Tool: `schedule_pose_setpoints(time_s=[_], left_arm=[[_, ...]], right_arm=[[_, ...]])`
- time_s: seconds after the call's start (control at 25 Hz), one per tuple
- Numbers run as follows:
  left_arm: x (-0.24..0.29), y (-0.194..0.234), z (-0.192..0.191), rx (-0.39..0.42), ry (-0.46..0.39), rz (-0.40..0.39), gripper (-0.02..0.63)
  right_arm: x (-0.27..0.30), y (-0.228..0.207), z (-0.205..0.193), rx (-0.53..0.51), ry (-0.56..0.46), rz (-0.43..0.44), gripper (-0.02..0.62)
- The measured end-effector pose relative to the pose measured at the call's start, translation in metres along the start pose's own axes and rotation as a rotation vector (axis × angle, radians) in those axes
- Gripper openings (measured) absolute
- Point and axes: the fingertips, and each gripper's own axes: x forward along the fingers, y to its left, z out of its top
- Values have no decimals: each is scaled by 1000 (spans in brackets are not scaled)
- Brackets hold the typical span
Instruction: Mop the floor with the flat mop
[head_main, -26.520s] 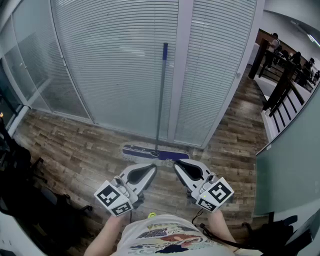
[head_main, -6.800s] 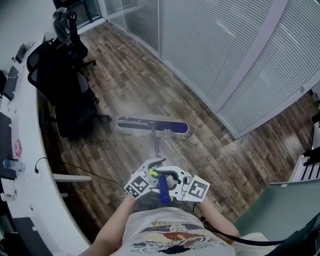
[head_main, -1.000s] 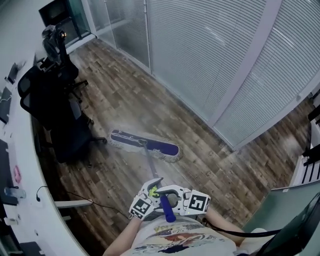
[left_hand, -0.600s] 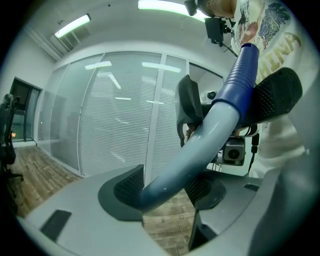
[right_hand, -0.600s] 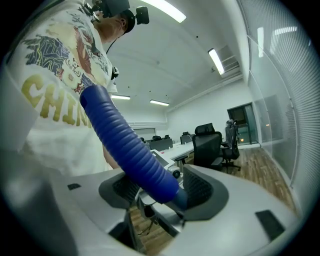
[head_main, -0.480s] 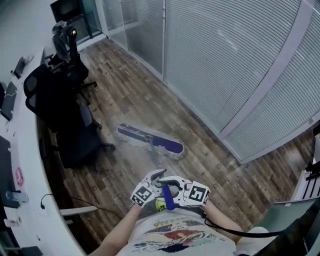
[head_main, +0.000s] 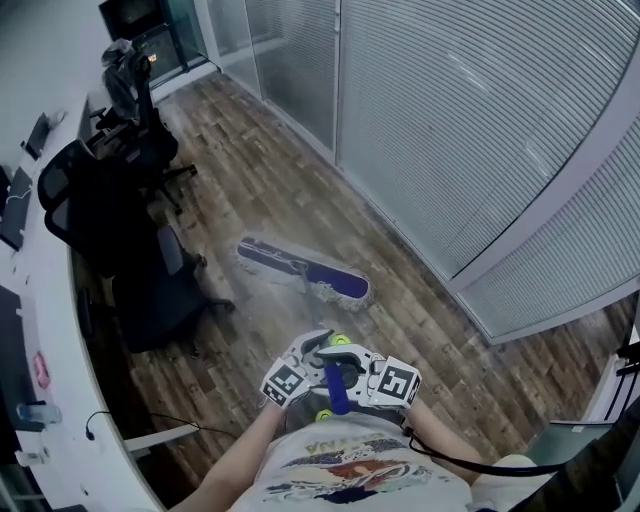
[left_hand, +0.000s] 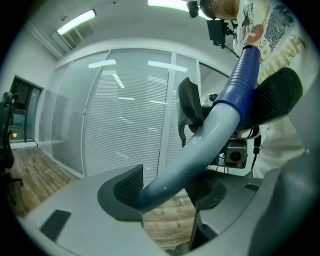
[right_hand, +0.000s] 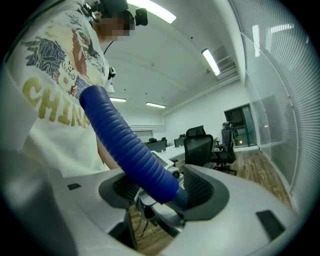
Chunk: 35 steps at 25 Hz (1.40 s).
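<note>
While the left tool (left_hand: 165, 192) closes its two jaws on the pale grey-blue shaft of the handle (left_hand: 220, 125), the right tool (right_hand: 157, 192) clamps the same handle higher up, at the lower end of its ribbed dark-blue grip (right_hand: 125, 145). In the left gripper view the shaft rises slantwise out of the dark pads (left_hand: 127, 185), and the right tool's black jaws show further up, either side of the blue grip. In the right gripper view the ribbed grip slants up and to the left, towards the person's printed white shirt (right_hand: 45, 85).

From the head view, both tools sit close together just in front of the person's body, the left tool (head_main: 320, 347) a little ahead of the right tool (head_main: 347, 360), with the blue grip end (head_main: 337, 392) pointing back at the torso. The handle runs forward and down to the flat mop's head (head_main: 303, 268), which lies flat on the wooden floor (head_main: 250, 180), set at a slant, its dark-blue top edged with pale fringe.

To the left of the mop head stand black office chairs (head_main: 130, 260), the nearest one close beside it, and beyond them curves a white desk (head_main: 40, 330). To the right runs a glass partition (head_main: 450, 100) with closed blinds
</note>
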Motion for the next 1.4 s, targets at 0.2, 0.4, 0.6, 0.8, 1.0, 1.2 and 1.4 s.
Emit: schedule_pose_setpoints(time_s=[0.2,0.4,0.6,0.8,1.0,1.2,1.4], left_arm=[[41,97,27,3,3,23,224],[89,193,48,-6,13,53,225],[129,274,65,-16,26,77,227],[153,299,74,-7,39,71,229],[154,280,68,-6,64,53,229],[125,234,69,-13,46,33,232],[91,156,57,-3,27,3,232]], right_arm=[[7,-105,11,14,-9,13,247],[8,-210,32,18,-3,43,247],[7,-302,44,30,-10,50,247],[-2,-338,45,66,-46,12,247],[-13,-325,39,100,-65,-39,247],[-10,-274,43,113,-62,-73,247],[-14,-189,33,107,-21,-104,247]])
